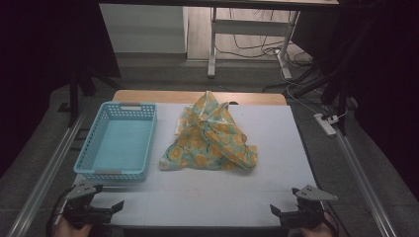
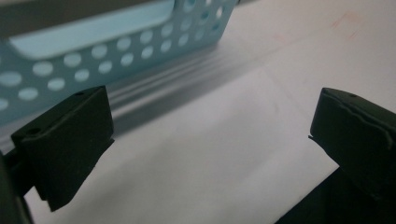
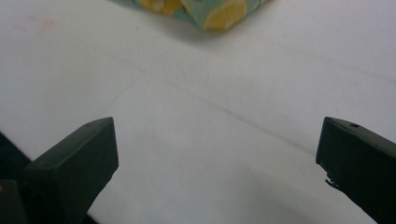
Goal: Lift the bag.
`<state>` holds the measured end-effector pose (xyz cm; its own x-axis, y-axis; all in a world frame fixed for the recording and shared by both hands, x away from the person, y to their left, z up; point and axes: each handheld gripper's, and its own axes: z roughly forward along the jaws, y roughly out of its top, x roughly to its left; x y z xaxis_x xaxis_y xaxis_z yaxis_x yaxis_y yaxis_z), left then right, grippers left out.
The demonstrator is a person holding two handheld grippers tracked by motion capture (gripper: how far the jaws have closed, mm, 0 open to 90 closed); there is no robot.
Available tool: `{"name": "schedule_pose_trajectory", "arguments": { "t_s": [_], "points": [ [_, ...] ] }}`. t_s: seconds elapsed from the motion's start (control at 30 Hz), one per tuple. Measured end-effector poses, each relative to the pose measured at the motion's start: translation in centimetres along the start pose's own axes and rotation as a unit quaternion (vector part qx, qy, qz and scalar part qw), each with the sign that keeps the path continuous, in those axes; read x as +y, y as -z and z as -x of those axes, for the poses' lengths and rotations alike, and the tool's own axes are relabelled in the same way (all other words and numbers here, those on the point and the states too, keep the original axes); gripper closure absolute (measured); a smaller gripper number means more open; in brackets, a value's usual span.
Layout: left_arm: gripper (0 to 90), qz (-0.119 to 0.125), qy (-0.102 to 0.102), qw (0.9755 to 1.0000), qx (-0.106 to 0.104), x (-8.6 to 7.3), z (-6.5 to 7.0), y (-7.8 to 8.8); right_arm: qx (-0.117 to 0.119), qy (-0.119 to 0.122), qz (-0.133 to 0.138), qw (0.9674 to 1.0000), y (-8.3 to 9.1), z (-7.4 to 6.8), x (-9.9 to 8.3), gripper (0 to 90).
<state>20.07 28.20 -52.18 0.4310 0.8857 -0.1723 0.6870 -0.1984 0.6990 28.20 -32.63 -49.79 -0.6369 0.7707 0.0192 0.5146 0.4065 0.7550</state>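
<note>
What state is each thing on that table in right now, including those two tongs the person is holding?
Cloth: crumpled in a heap at the middle of the table, not held.
Basket: upright, empty, left of the cloth and apart from it.
Left tongs: open, holding nothing, at the near edge by the basket's near wall.
Right tongs: open, holding nothing, at the near edge, short of the cloth.
Table: white top, bare in front of the tongs.

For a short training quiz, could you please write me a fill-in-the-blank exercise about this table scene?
1. The basket lies to the ____ of the cloth in the high view.
2. The cloth is printed with slices of ____.
3. The jaws of the left gripper and right gripper stand ____.
4. Inside, the basket is ____.

Missing words: left; lemon; open; empty
</note>
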Motion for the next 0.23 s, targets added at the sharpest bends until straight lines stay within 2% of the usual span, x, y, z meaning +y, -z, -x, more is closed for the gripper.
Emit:
{"name": "schedule_pose_trajectory", "arguments": {
  "t_s": [0.13,0.23],
  "points": [
    [0.0,-0.010,-0.002,0.9999,0.001,0.07,0.03,-0.16,-0.005,-0.006,-0.004,1.0000,0.16,0.02,-0.12,0.0],
    [0.0,-0.007,0.003,1.0000,-0.006,0.12,-0.12,-0.15,-0.004,-0.008,-0.006,0.9999,0.08,0.11,-0.12,0.0]
  ]
}}
